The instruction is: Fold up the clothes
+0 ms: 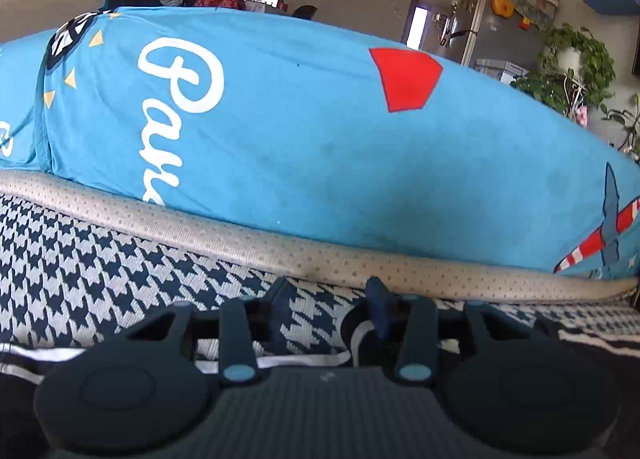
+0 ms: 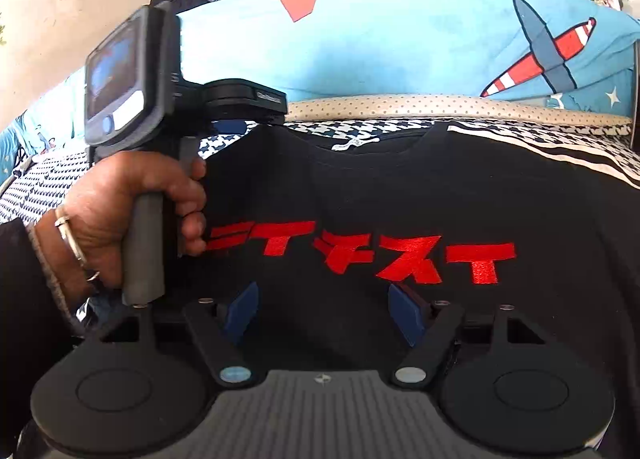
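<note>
A black T-shirt [image 2: 400,195] with red lettering [image 2: 360,253] lies flat on the houndstooth cover [image 1: 80,251], collar [image 2: 376,143] away from me. My right gripper [image 2: 324,313] hovers low over the shirt's chest, open, with only cloth beneath its blue pads [image 2: 242,309]. A hand [image 2: 132,215] holds my left gripper [image 2: 232,127] at the shirt's left shoulder. In the left wrist view the left gripper [image 1: 328,299] stands open. Houndstooth cover shows between its fingers, and a white-striped black sleeve [image 1: 280,359] lies just under them.
A big blue cushion [image 1: 300,131] with white lettering, a red patch and a plane print rises behind the shirt, edged by a beige dotted roll [image 1: 280,247]. Far behind are doorways, a fridge [image 1: 492,31] and potted plants [image 1: 572,67].
</note>
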Action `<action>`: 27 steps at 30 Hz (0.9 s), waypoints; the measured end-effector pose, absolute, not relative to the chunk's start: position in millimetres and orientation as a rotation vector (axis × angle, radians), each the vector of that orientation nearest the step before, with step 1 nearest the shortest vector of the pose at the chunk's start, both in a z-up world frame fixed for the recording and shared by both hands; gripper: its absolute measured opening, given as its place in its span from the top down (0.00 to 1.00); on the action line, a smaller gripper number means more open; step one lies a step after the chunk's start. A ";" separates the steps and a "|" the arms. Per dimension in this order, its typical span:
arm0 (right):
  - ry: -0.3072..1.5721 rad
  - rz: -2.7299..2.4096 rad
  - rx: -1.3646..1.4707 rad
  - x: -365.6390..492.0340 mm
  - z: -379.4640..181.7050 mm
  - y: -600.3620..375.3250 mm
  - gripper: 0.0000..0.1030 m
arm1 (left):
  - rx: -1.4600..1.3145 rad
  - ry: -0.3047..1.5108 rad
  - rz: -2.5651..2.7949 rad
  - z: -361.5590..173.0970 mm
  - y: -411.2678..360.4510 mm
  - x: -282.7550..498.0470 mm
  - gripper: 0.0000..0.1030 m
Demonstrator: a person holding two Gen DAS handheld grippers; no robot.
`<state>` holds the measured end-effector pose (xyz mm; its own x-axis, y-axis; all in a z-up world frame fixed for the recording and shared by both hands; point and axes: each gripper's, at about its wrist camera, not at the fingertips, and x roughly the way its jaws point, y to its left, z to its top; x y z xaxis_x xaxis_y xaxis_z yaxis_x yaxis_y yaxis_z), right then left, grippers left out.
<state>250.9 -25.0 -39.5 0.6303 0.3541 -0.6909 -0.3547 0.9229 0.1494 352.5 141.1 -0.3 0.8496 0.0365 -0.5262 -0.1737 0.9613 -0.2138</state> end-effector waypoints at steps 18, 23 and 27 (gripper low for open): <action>0.803 0.259 0.162 269.0 -20.7 -75.6 0.31 | -0.229 0.592 0.233 41.9 184.3 255.2 0.30; 0.831 0.264 0.141 261.4 -21.7 -72.4 0.31 | -0.226 0.650 0.325 29.2 210.7 219.3 0.28; 0.850 0.219 0.097 255.0 -24.3 -71.8 0.31 | -0.268 0.693 0.361 22.6 225.8 202.3 0.28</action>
